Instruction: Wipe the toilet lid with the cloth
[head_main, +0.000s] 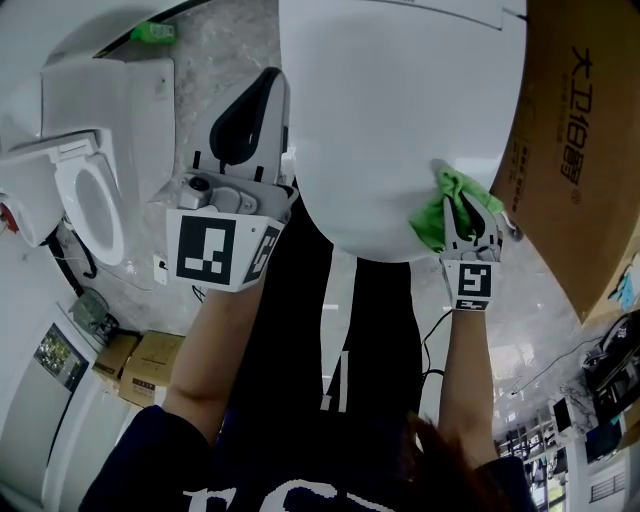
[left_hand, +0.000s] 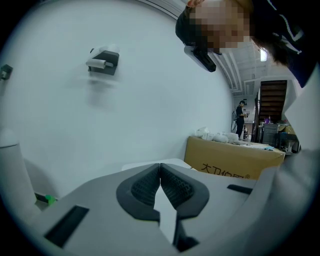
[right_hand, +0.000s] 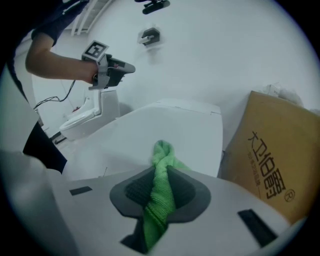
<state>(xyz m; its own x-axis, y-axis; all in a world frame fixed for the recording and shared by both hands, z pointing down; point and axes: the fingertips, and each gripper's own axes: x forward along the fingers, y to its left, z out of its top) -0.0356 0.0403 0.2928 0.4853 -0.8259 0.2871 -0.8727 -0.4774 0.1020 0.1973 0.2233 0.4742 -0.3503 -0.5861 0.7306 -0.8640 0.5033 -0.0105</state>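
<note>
The white toilet lid (head_main: 400, 110) fills the upper middle of the head view. My right gripper (head_main: 466, 205) is shut on a green cloth (head_main: 440, 212), which lies bunched on the lid's near right edge. In the right gripper view the green cloth (right_hand: 161, 195) is pinched between the jaws and pokes out over the toilet lid (right_hand: 165, 130). My left gripper (head_main: 262, 90) is shut with nothing between its jaws; it hangs just left of the lid. In the left gripper view my left gripper (left_hand: 160, 170) points at a bare white wall.
A large brown cardboard box (head_main: 575, 150) stands close against the lid's right side, also seen as the cardboard box (right_hand: 272, 155). A second white toilet (head_main: 85, 170) with its seat showing is at the left. Small boxes (head_main: 145, 365) sit on the floor at lower left.
</note>
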